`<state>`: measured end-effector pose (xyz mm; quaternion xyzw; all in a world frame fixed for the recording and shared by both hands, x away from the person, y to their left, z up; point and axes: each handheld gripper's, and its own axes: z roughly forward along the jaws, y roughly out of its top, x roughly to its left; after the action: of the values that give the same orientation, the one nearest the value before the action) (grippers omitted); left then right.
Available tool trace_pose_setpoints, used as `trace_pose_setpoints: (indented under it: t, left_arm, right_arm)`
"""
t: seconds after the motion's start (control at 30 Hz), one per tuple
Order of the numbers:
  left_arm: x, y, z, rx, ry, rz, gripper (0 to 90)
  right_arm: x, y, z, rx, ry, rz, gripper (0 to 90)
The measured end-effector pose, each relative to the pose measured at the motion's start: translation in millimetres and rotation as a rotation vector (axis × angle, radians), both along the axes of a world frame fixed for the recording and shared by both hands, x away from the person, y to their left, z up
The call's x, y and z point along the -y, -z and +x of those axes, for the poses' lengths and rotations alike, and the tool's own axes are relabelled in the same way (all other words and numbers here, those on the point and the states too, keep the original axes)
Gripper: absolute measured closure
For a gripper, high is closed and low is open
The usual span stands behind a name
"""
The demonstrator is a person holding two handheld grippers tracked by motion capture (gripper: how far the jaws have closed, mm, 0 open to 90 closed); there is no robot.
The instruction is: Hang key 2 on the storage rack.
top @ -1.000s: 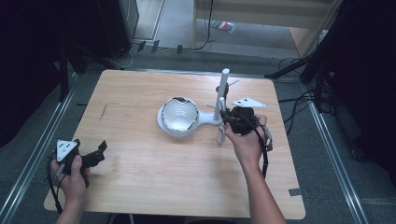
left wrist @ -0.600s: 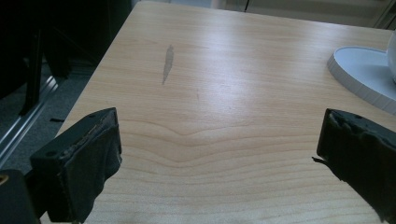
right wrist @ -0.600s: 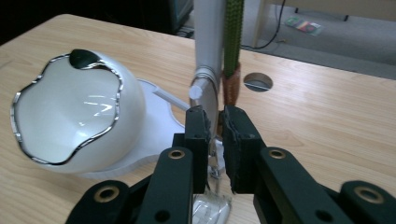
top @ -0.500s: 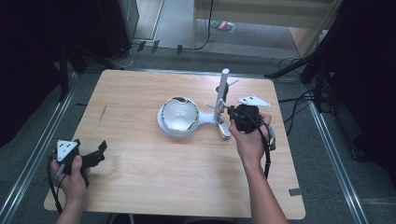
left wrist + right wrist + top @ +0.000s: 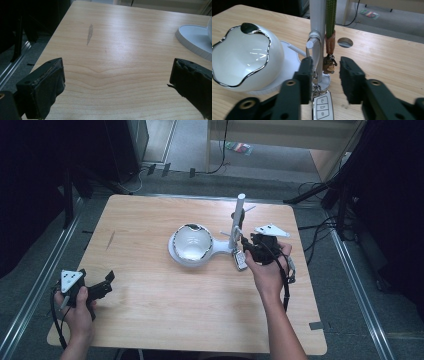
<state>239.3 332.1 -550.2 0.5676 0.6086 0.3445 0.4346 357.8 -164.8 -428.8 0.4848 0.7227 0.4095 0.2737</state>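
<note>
Fingers (image 5: 305,75) of the right gripper (image 5: 324,75) are standing part open, straddling but not gripping the key fob (image 5: 321,105) hanging by its strap (image 5: 330,42) from the stand (image 5: 317,37) beside the white bowl (image 5: 244,62). Hanging is looking done; withdrawal is remaining. Left gripper (image 5: 115,85) is idling wide open over the desk (image 5: 120,50).

Light wooden bench (image 5: 165,320) with rounded corners, pale grain and one dark streak (image 5: 89,33) near its left side; a round cable hole (image 5: 345,42) in the top beyond the post. Lying directly on it: a flat round white stand base (image 5: 176,258) carrying a glossy white bowl with a wavy silver rim (image 5: 192,242), joined by a white arm to an upright white post (image 5: 237,217); a white and silver car key fob (image 5: 321,106) flat on the wood, just beside the post's foot
</note>
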Motion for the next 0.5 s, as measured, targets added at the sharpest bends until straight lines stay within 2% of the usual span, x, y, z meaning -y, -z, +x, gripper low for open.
trace_pose_setpoints:
  t: [0.1, 0.17, 0.23, 0.33, 0.37, 0.5]
  left_arm:
    - [0.2, 0.0, 0.0, 0.000, 0.000, 0.002, 0.1]
    - [0.1, 0.0, 0.1, 0.000, 0.000, 0.001, 0.1]
    - [0.3, 0.0, 0.0, -0.001, -0.001, 0.000, 0.1]
    - [0.0, 0.0, 0.1, -0.001, 0.001, 0.002, 0.1]
    - [0.0, 0.0, 0.1, -0.001, 0.001, 0.001, 0.1]
    - [0.3, 0.0, 0.1, -0.001, 0.000, -0.001, 0.1]
  right_arm:
    - [-0.9, 1.0, -1.2, 0.005, 0.034, -0.036, 39.6]
    - [-2.4, 1.9, -2.5, 0.005, 0.075, -0.074, 26.4]
    - [-2.8, 3.1, -4.4, 0.006, 0.088, -0.084, 10.2]
    - [0.1, 5.3, -6.4, -0.019, 0.053, -0.063, 0.0]
    - [1.3, 6.4, -7.1, -0.021, 0.045, -0.063, 0.0]
    - [3.0, 10.8, -10.8, -0.019, 0.074, -0.080, 0.0]
